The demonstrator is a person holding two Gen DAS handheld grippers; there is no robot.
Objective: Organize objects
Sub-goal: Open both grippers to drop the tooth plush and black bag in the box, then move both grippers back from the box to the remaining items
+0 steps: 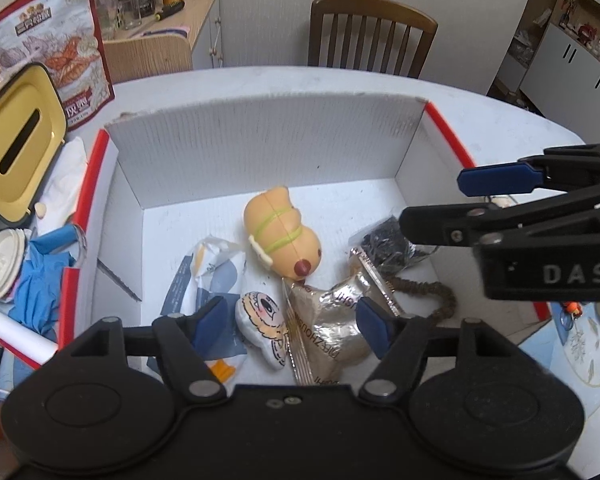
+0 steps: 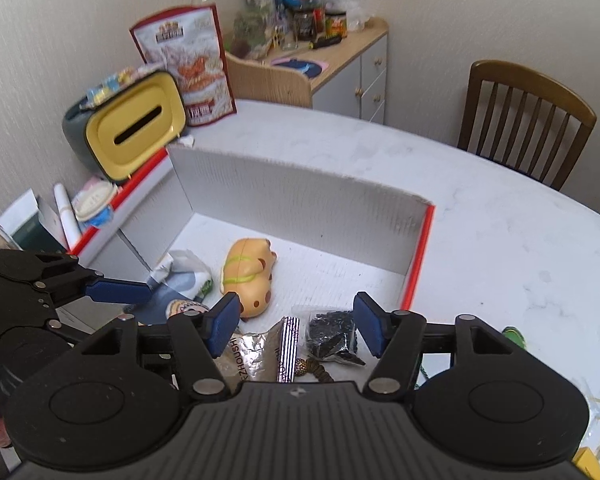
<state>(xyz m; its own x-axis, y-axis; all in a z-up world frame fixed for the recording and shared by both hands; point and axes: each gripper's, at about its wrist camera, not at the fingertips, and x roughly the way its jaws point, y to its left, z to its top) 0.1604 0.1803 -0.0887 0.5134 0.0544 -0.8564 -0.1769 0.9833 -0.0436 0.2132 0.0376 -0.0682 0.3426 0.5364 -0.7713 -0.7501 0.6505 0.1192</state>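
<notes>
- Far left, outside the box: a yellow-lidded tissue holder stood on the table, with a tall printed snack bag behind it and a paper cup and blue glove nearer the camera.
- The box was white corrugated card with red edges, open-topped, and held all the loose items.
- Left gripper: jaws spread wide, nothing between them. It hovered over the near part of the box, above a white-and-blue packet and a small flat plush face.
- Judgement: the packet looked light and crinkly, likely to slip; a pinch on a folded edge should hold. The plush looked soft and should take a squeeze anywhere.
- Centre: an orange squeeze toy lay on its side on the box floor, clear of the walls. Judged light, rubbery and rounded; best taken across the narrow waist where the green bands sit.
- Right of centre: a silver foil pouch, judged stiff-crinkly and slippery; grip at a sealed seam.
- Beyond it lay a clear bag of black bits and a brown braided cord; both limp, the cord likely to trail.
- Right gripper: jaws likewise released and empty, poised over the pouch and the black bag.
</notes>
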